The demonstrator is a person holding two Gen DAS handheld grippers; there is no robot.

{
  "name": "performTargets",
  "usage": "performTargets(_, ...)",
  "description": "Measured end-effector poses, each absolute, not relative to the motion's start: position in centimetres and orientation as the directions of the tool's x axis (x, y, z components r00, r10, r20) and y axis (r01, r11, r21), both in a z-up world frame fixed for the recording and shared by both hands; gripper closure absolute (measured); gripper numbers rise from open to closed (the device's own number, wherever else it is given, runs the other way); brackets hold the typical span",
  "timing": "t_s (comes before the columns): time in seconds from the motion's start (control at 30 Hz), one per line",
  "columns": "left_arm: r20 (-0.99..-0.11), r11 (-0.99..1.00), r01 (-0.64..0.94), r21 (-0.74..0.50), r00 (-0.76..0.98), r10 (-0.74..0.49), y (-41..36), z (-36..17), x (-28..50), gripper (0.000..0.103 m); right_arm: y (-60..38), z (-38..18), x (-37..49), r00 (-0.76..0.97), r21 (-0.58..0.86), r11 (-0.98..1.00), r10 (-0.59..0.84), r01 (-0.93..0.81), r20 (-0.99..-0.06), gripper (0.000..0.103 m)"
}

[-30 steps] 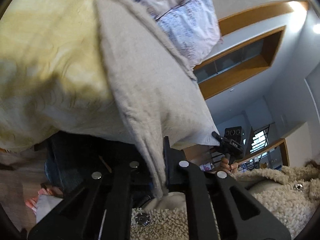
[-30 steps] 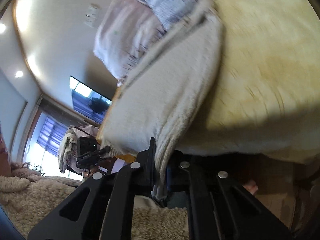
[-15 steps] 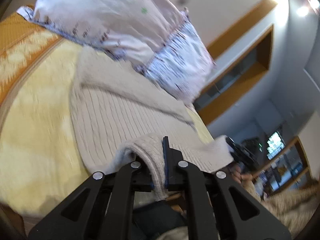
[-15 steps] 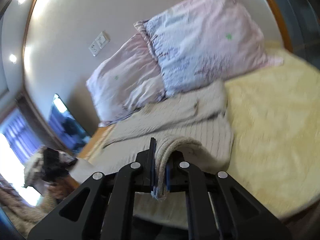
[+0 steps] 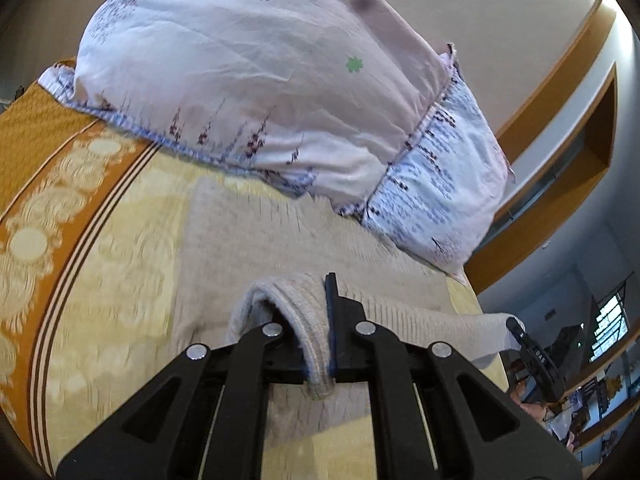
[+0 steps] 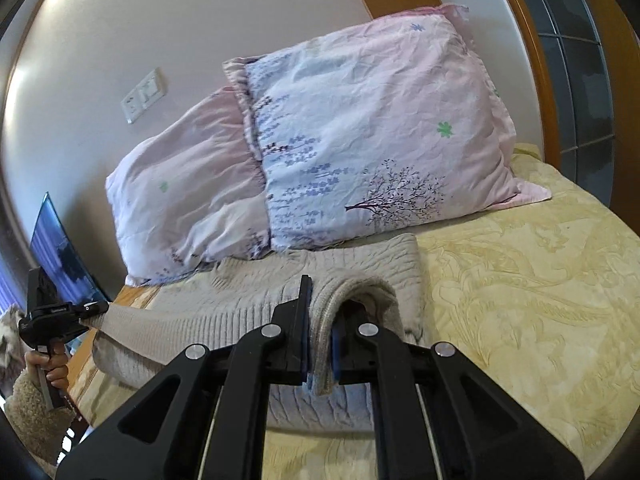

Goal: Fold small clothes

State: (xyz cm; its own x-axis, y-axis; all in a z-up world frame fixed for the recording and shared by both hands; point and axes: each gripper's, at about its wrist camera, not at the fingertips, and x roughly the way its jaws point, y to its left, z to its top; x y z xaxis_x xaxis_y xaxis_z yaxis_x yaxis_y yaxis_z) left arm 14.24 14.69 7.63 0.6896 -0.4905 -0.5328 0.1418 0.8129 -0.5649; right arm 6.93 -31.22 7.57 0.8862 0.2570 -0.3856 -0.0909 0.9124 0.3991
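With my left gripper and right gripper each pinching the hem, I've swung the beige sweater up from hanging onto the bed below the pillows, ready for folding.

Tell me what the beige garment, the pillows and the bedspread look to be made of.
Beige garment: soft knit, probably wool or acrylic; ribbed rows and cabled texture show. Pillows: thin woven cotton-like cases, matte, finely creased, with a printed floral pattern. Bedspread: yellow woven cloth with raised damask-style scrolls and a slight sheen; the fibre is unclear.
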Motion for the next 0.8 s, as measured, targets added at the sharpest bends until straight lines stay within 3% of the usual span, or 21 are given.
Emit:
performTargets(0.4, -0.565, 0.844, 0.108, -0.525, 0.698, -0.441, 14.1, 8.1, 21.6, 0.097, -32.4, 6.4, 14.2, 0.857, 0.480, 0.877, 0.259, -0.016, -0.445, 0.095)
performTargets(0.8, -0.628, 0.788, -0.022, -0.615, 0.618, -0.473, 15.2, 1.9, 26.8, 0.097, -33.2, 1.5, 20.5, 0.765, 0.548, 0.829, 0.278, 0.115, -0.581, 0.095)
